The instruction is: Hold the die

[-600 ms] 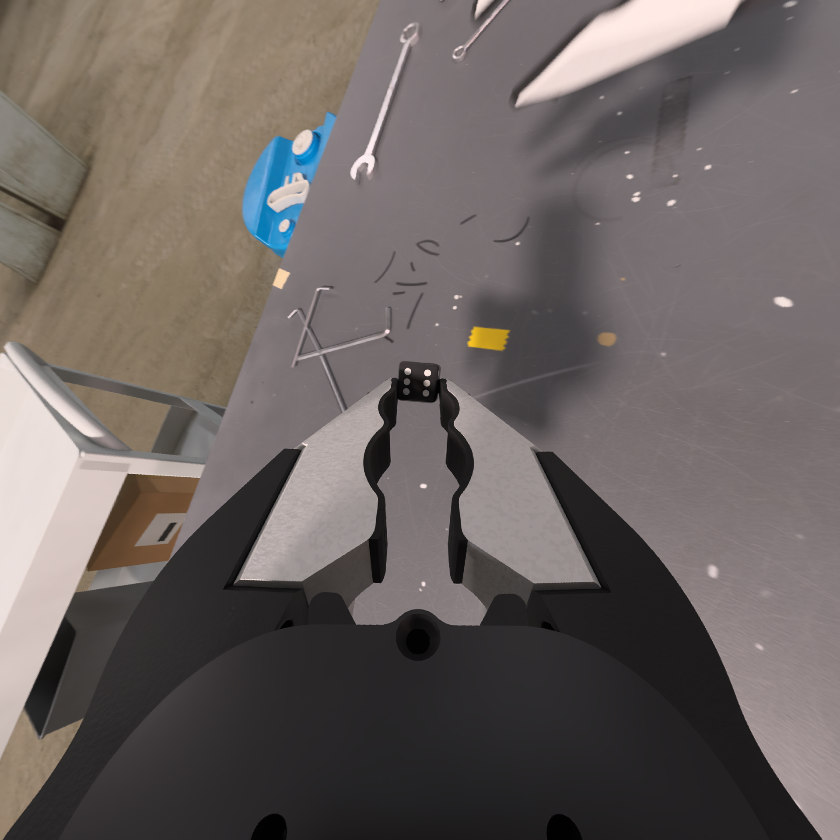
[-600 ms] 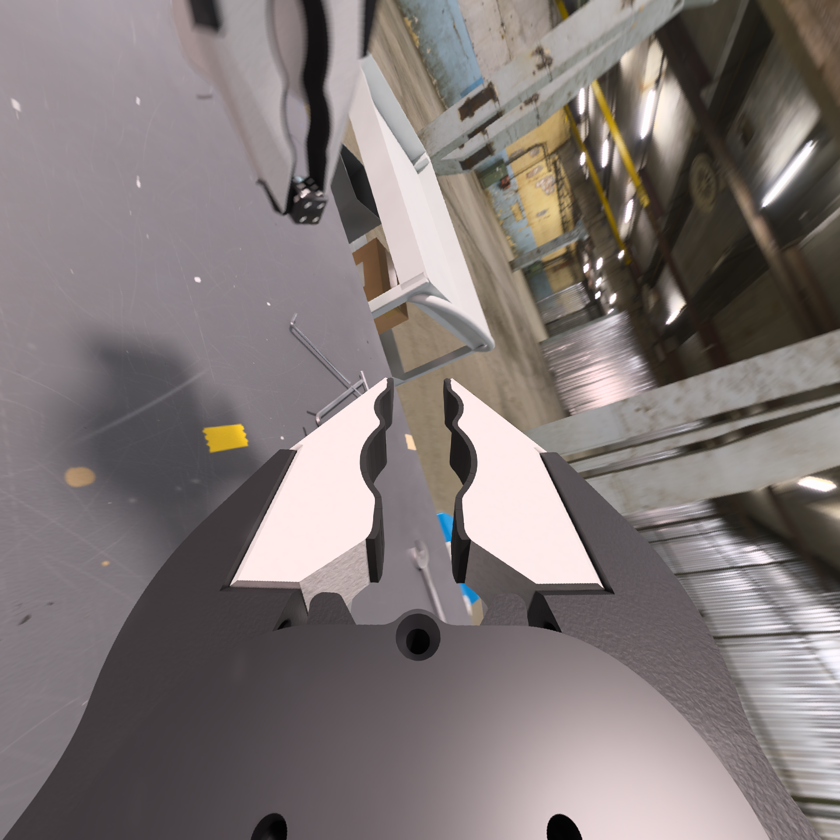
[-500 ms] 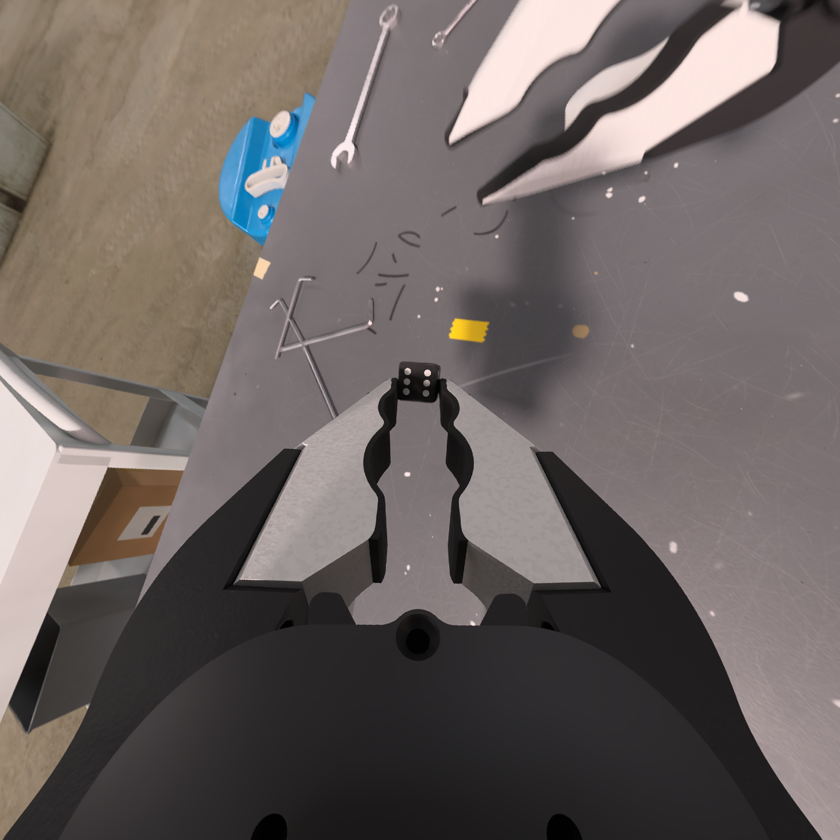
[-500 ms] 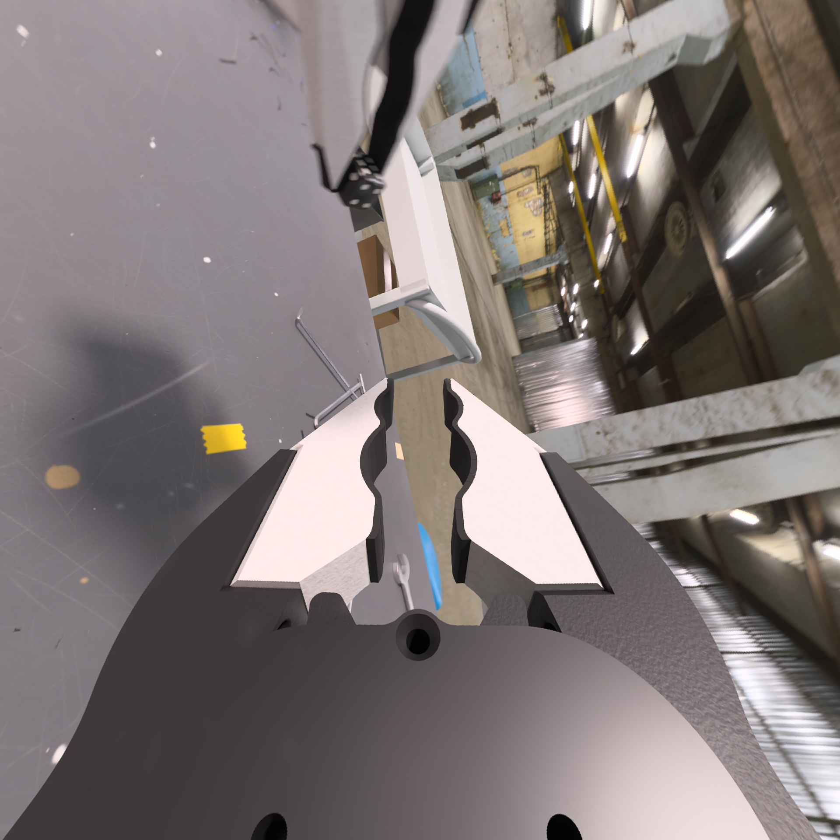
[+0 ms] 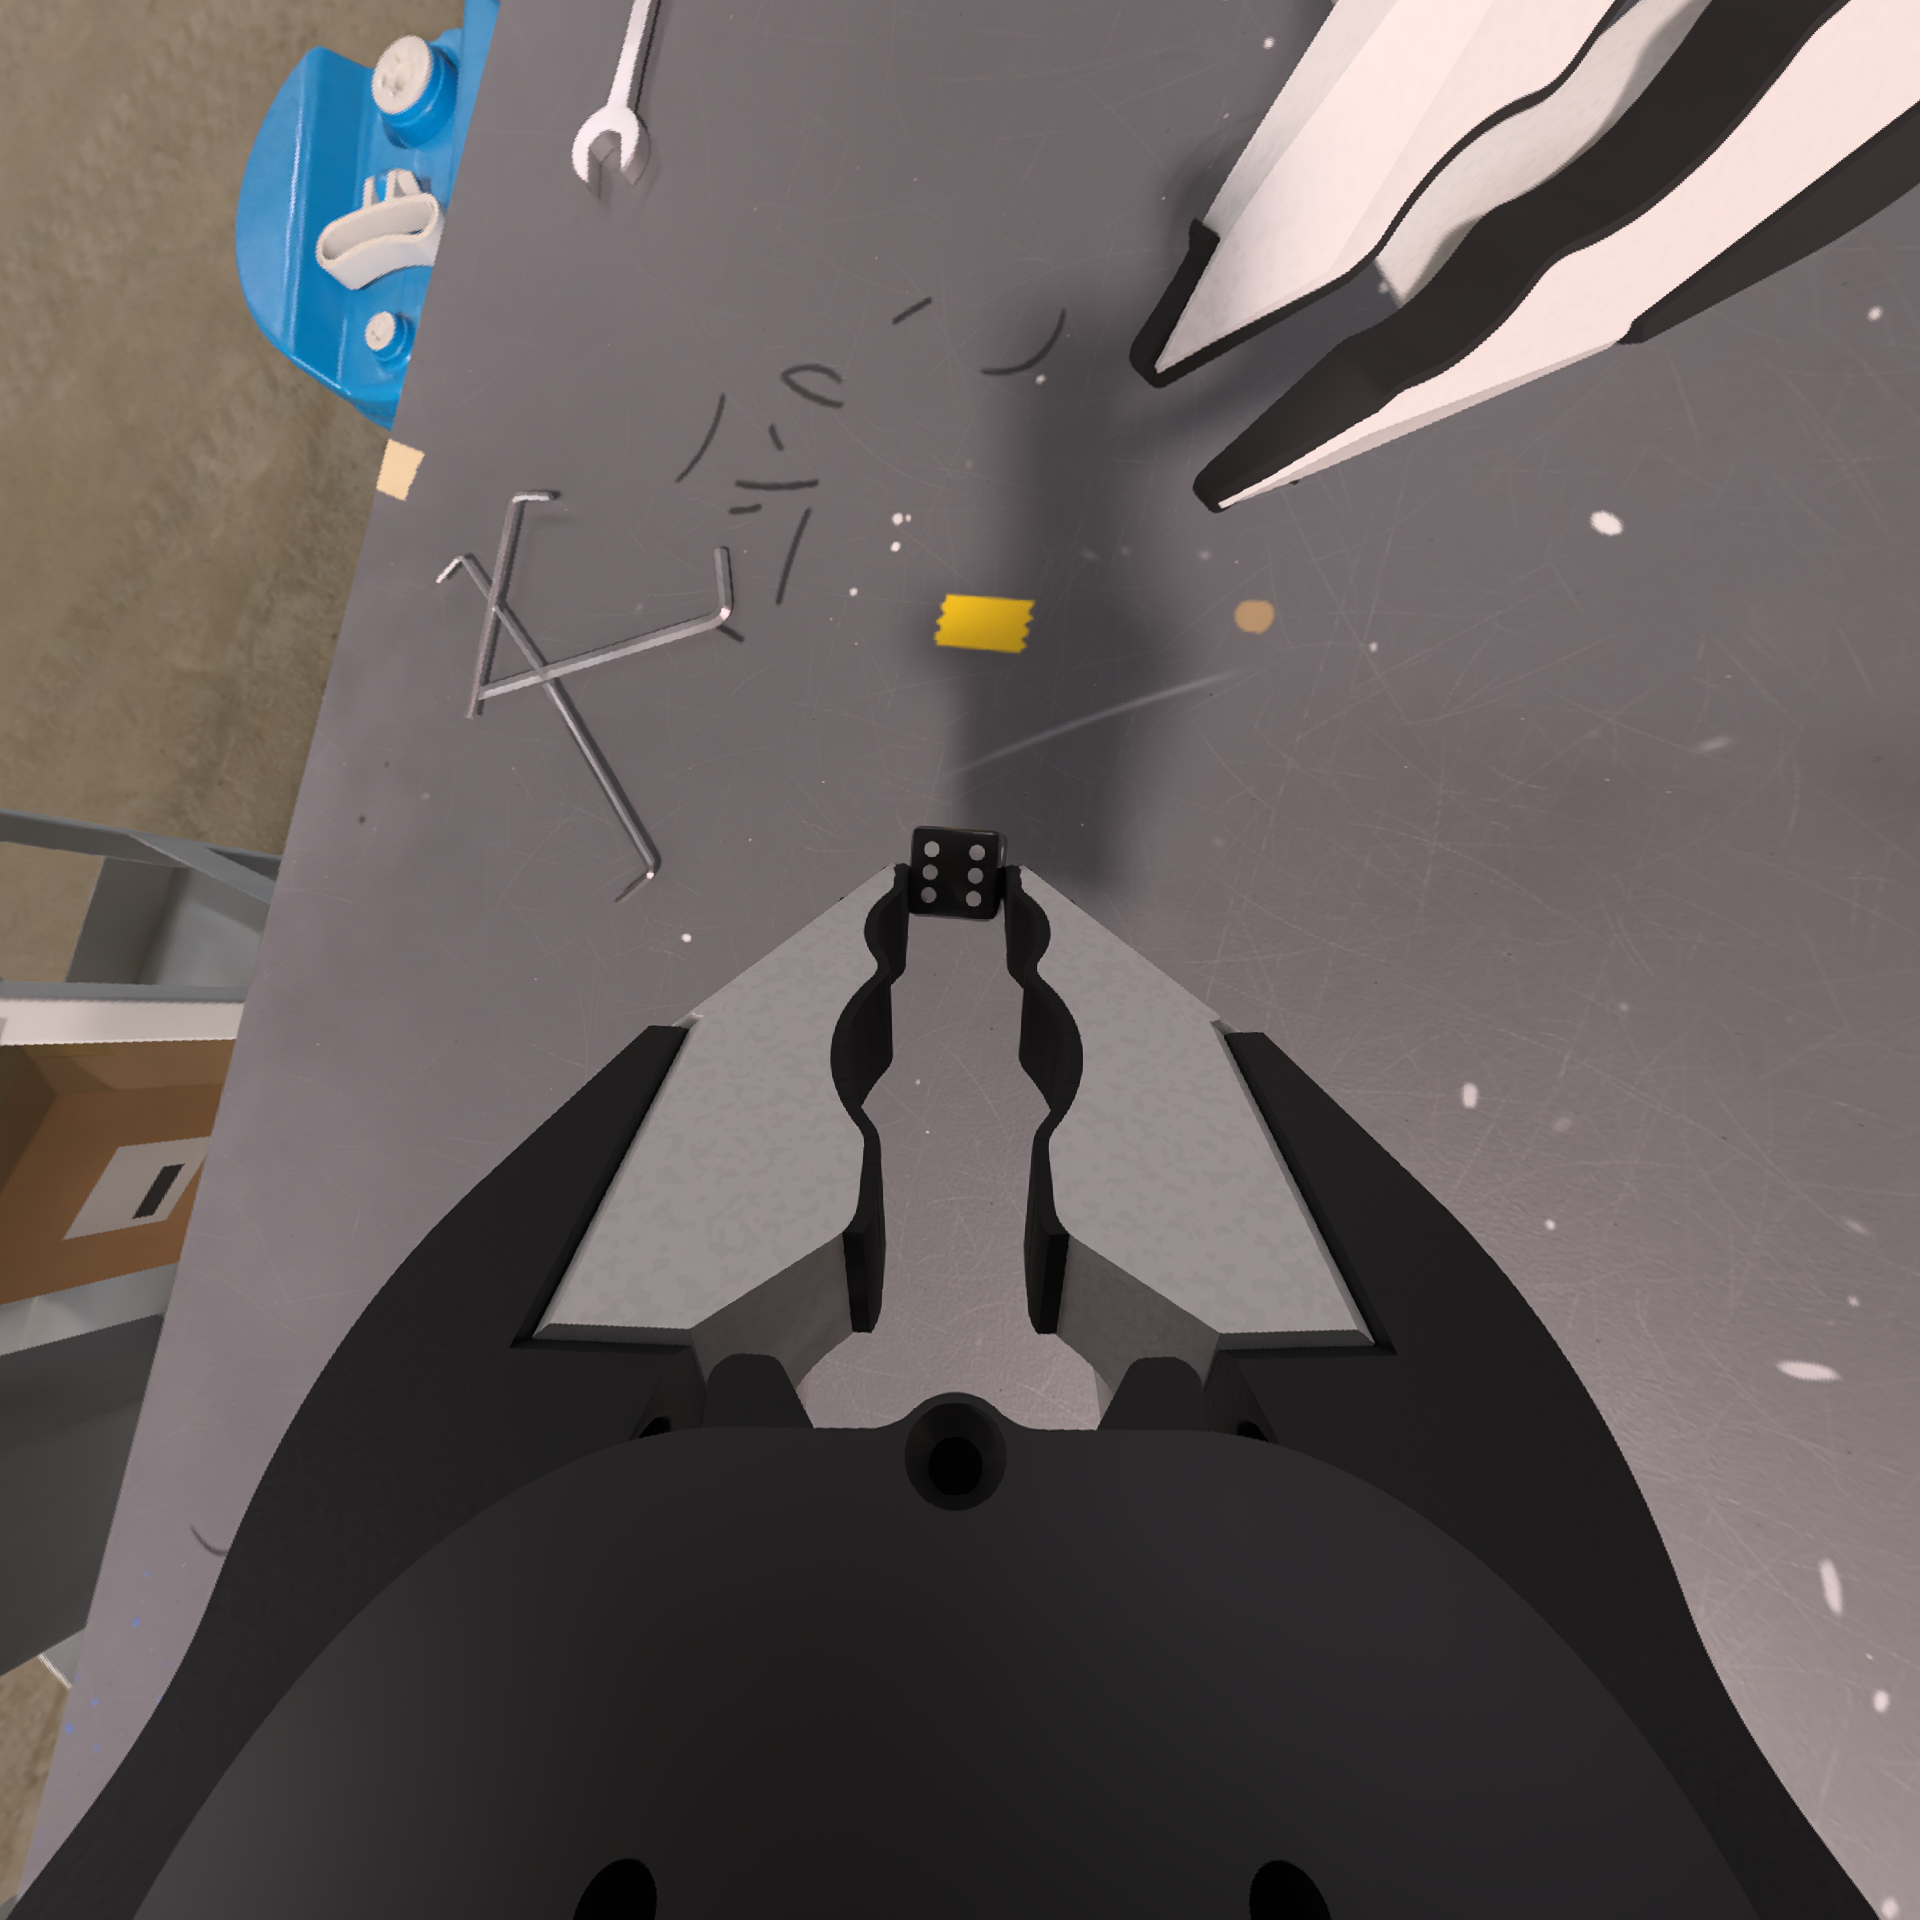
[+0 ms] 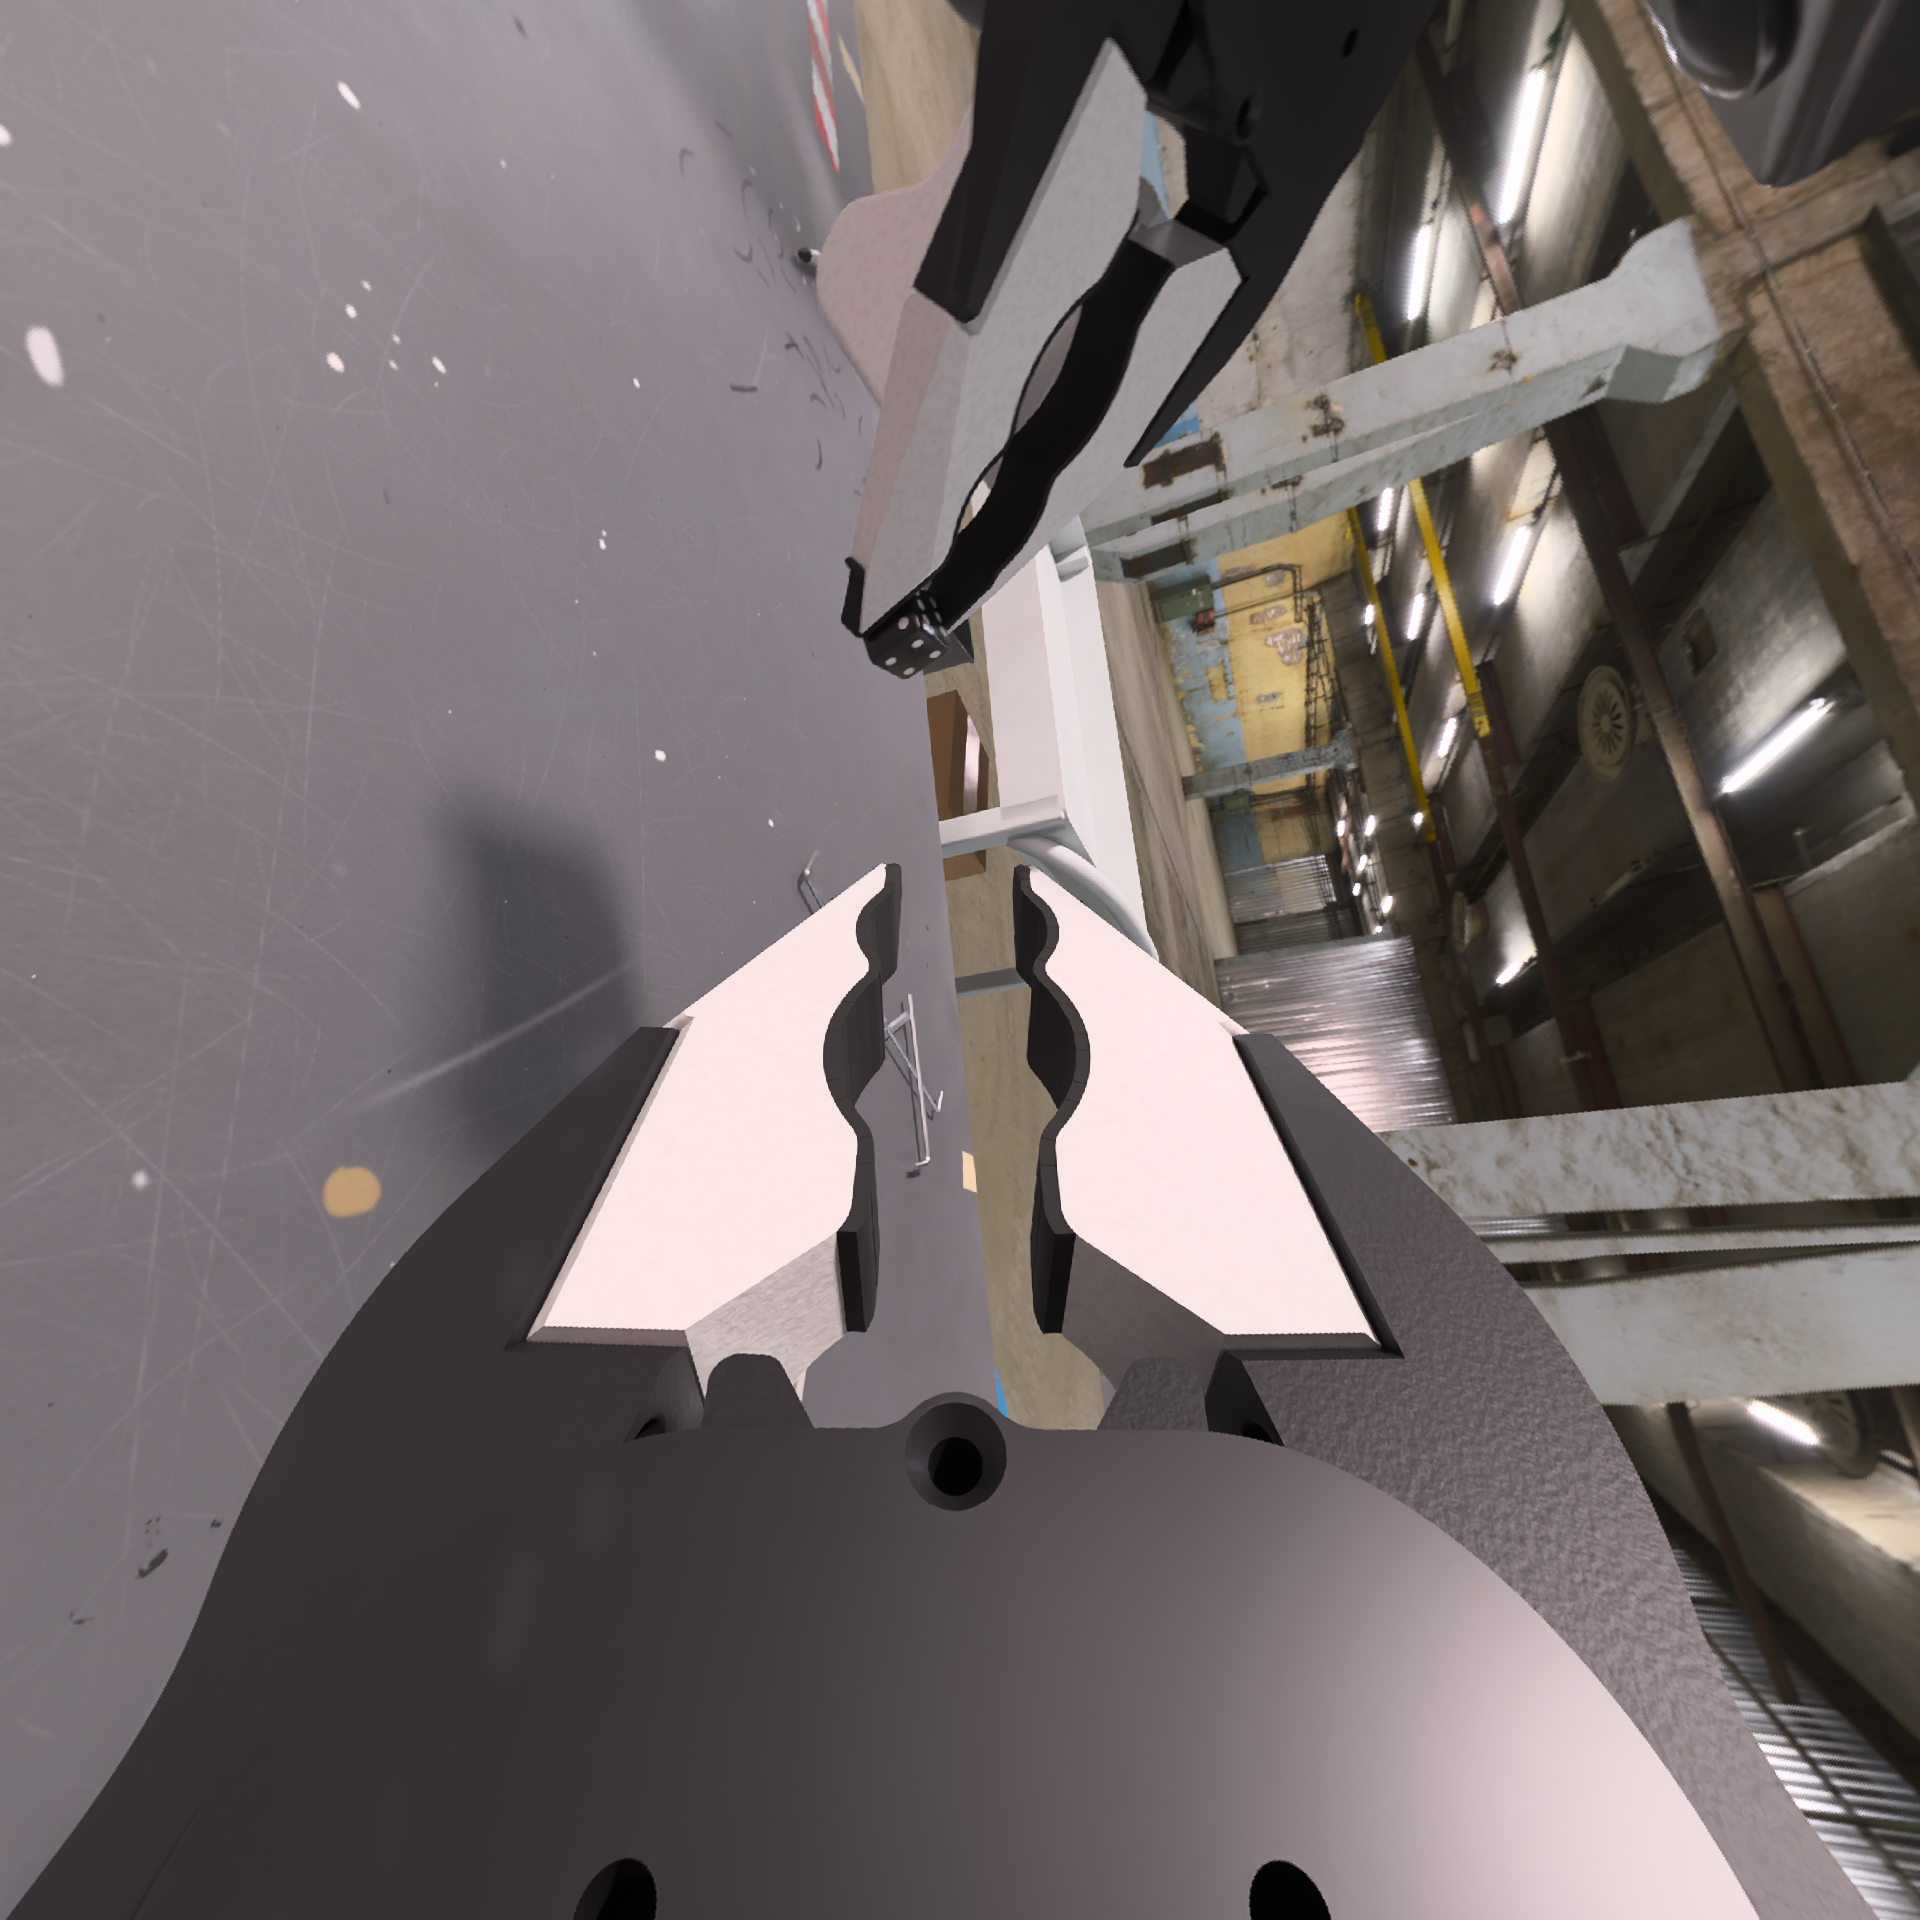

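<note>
A small black die (image 5: 956,873) with white pips sits pinched between the tips of my left gripper (image 5: 956,883), held above the grey table (image 5: 1455,831). In the right wrist view the die (image 6: 912,644) shows at the tip of the left gripper (image 6: 904,634), up ahead. My right gripper (image 6: 956,883) is open and empty, apart from the die. It also shows at the top right of the left wrist view (image 5: 1184,426), fingers pointing down-left.
Hex keys (image 5: 561,665), a wrench (image 5: 613,114), a yellow tape scrap (image 5: 984,623) and a blue part (image 5: 332,229) lie near the table's left edge. A white cart (image 6: 1049,748) with a cardboard box (image 5: 104,1174) stands beyond that edge.
The right gripper has come closer to the left gripper and the die. The left gripper keeps its hold on the die and has shifted slightly over the table.
</note>
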